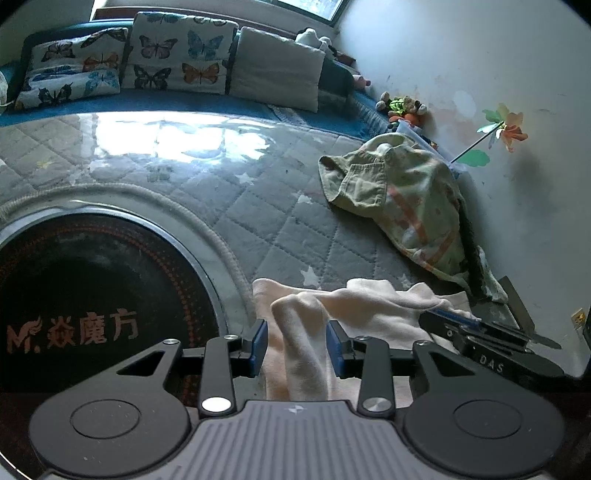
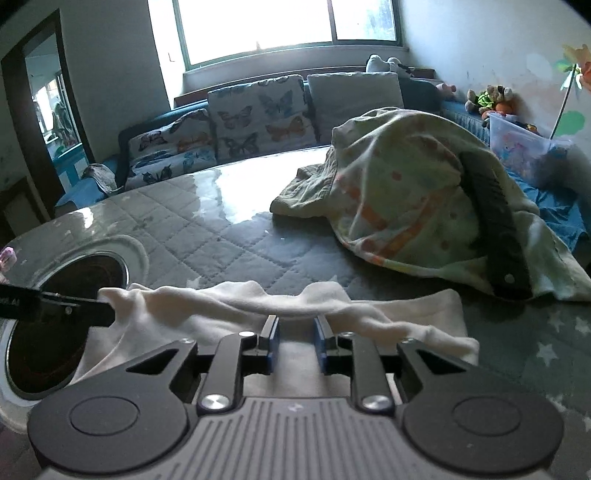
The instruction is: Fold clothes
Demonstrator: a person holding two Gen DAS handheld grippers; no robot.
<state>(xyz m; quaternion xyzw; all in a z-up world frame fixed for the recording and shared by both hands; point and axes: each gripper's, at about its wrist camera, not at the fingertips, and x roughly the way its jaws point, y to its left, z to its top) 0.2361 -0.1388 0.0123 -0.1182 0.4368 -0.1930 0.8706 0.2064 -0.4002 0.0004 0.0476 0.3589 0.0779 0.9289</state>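
Two hand-held grippers work a cream-white knit garment (image 2: 280, 314) spread on a grey quilted, star-printed table cover (image 1: 229, 206) under a glossy clear sheet.

The left gripper (image 1: 296, 345) has its blue-padded jaws parted, with a raised fold of the white cloth standing up between them; the fold fills most of the gap, but whether the pads actually press it cannot be told from the left wrist view. In the right wrist view that same gripper reaches in from the left edge, its tips at the garment's left corner.

The right gripper (image 2: 296, 341) has its jaws apart to a moderate width, nothing clamped between them, hovering low over the near edge of the cloth. Its dark body also shows at the right of the left wrist view, tips touching the garment's right end.

The garment lies at the near edge of the table, long axis running left to right across both grippers, a rumpled ridge along its far side. Its left end hangs just beside a round black inset cooktop with a steel rim (image 1: 92, 295).

Farther back on the right sits a heap of pale green clothing with orange print (image 2: 413, 199), well apart from the white piece. Butterfly-print cushions (image 2: 255, 114) line a blue bench below the window (image 2: 288, 26).
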